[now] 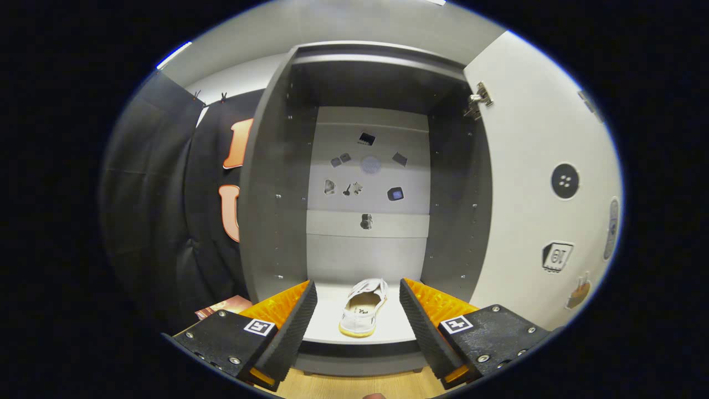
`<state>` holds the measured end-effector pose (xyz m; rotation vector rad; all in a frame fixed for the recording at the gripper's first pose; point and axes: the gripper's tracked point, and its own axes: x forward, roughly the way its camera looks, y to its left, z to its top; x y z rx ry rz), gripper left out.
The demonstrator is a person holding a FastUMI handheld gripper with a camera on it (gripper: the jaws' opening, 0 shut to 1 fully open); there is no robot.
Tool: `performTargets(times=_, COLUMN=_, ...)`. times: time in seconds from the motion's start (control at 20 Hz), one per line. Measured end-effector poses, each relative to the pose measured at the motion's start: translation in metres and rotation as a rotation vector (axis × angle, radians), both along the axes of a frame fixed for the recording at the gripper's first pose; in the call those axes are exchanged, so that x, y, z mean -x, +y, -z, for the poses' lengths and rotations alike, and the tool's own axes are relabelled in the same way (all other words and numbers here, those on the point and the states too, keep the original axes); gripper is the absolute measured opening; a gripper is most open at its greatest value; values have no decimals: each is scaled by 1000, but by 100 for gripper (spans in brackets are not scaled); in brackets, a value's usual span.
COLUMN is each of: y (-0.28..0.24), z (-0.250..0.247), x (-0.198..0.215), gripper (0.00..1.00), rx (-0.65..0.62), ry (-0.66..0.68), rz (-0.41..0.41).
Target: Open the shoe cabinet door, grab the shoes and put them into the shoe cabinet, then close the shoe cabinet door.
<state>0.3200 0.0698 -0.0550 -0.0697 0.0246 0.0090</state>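
The shoe cabinet [277, 183] stands straight ahead with its door [532, 183] swung wide open to the right. A white slip-on shoe [364, 308] lies on the cabinet's bottom shelf [327, 327], heel toward me and toe pointing to the back panel. My gripper [358, 299] is open, with its fingers spread on either side of the shoe and just in front of the shelf's front edge. Nothing is held between the fingers.
The cabinet's back panel [368, 221] carries several small stickers. The open door has stickers and a hinge [478, 101] at its top. Black cloth [166, 210] hangs to the left of the cabinet. Wooden floor [354, 385] lies below the cabinet front.
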Motion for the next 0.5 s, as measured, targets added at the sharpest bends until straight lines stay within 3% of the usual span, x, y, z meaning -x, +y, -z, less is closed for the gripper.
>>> performTargets(times=0.5, y=-27, z=-41, x=149, gripper=93, rx=-62, ry=-6, rz=-18)
